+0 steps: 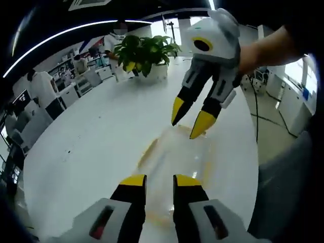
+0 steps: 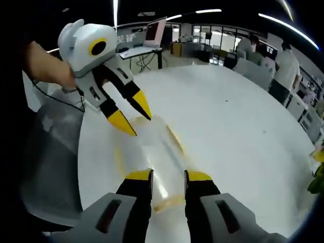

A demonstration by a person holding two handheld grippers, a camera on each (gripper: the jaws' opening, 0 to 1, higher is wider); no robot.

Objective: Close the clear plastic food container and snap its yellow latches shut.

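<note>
The clear plastic food container with yellow latches [image 1: 174, 157] lies flat on the white round table [image 1: 91, 136], near the table's edge, between the two grippers. In the right gripper view the same container [image 2: 154, 152] stretches from the near jaws toward the opposite gripper, with yellow trim along its long sides and at its near end. The left gripper [image 1: 159, 181], black with yellow tips, hovers over the container's near end with its jaws parted by a narrow gap and grasping nothing. The right gripper [image 1: 188, 120], white-bodied and held in a person's hand [image 1: 255, 53], points down at the container's far end, jaws spread and empty. In the right gripper view the left gripper [image 2: 132, 117] likewise points down at the container's far end. A potted green plant [image 1: 144, 53] stands at the table's far side. A grey chair [image 2: 50, 152] stands just beside the table.
</note>
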